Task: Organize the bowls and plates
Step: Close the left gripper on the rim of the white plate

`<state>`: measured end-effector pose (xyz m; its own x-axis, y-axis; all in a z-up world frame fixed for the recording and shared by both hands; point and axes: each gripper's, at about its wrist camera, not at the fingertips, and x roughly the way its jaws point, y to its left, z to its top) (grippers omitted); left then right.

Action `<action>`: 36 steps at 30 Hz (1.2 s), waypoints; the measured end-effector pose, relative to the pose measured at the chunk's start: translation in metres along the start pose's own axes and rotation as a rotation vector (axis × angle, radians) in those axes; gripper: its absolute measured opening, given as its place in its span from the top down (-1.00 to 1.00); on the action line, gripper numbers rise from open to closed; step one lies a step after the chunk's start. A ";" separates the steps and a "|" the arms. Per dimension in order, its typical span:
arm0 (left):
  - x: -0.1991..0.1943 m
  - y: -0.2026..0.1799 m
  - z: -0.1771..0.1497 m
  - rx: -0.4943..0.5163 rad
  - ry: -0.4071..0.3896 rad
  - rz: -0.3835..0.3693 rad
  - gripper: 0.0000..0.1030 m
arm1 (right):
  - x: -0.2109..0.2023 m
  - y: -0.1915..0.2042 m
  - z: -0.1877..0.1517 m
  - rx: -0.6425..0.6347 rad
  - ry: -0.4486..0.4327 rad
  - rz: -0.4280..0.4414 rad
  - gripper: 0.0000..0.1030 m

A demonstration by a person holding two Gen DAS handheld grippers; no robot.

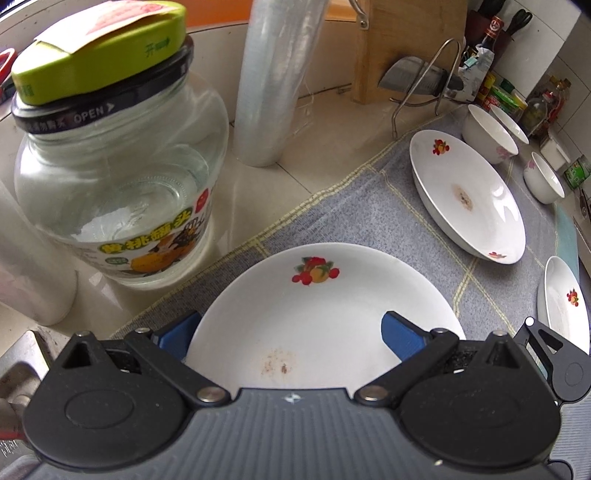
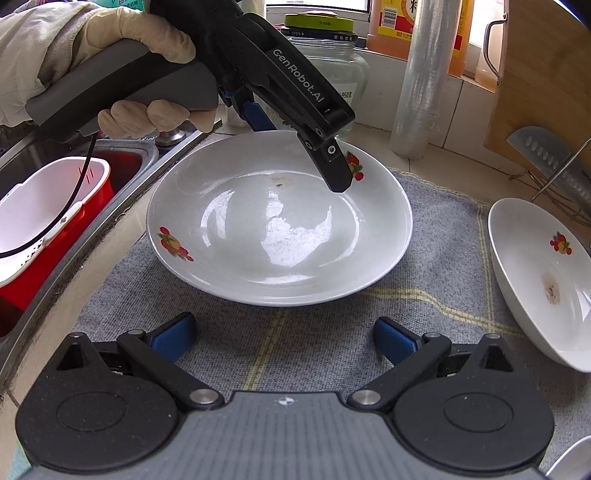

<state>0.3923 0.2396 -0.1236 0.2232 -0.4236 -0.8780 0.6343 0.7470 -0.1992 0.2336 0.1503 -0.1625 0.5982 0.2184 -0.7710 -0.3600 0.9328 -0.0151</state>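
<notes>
our left gripper (image 1: 290,334) holds its jaws apart astride the plate (image 1: 325,314) rim; our right gripper (image 2: 284,341), jaws apart too, waits short of it.

Near white glazed plate (image 2: 280,236) with fruit decals: glossy, smooth, strong window glare, small brownish speck patch at centre; second white glazed plate (image 2: 535,280) alike, with a dull brown stain. Grey woven cloth mat (image 2: 332,332) under both: matt, coarse weave, pale yellow stripes; clear glass jar (image 1: 118,192) smooth and shiny, paper label, yellow-green plastic lid (image 1: 99,51). Left gripper (image 2: 295,147): matt black plastic with blue rubbery pads, held in a cream rubbery glove (image 2: 147,33); upright wooden board (image 1: 406,48) matt, steel cleaver blade (image 1: 402,75) dull-bright, roll of clear film (image 1: 277,74) glossy.
</notes>
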 end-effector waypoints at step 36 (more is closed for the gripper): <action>-0.003 0.008 0.003 0.066 0.047 0.002 -0.55 | 0.016 0.002 0.017 -0.030 -0.060 0.005 -1.00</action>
<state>0.3992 0.2457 -0.1208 0.1901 -0.3963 -0.8982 0.6817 0.7116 -0.1697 0.2543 0.1610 -0.1646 0.6376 0.2407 -0.7318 -0.3842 0.9227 -0.0312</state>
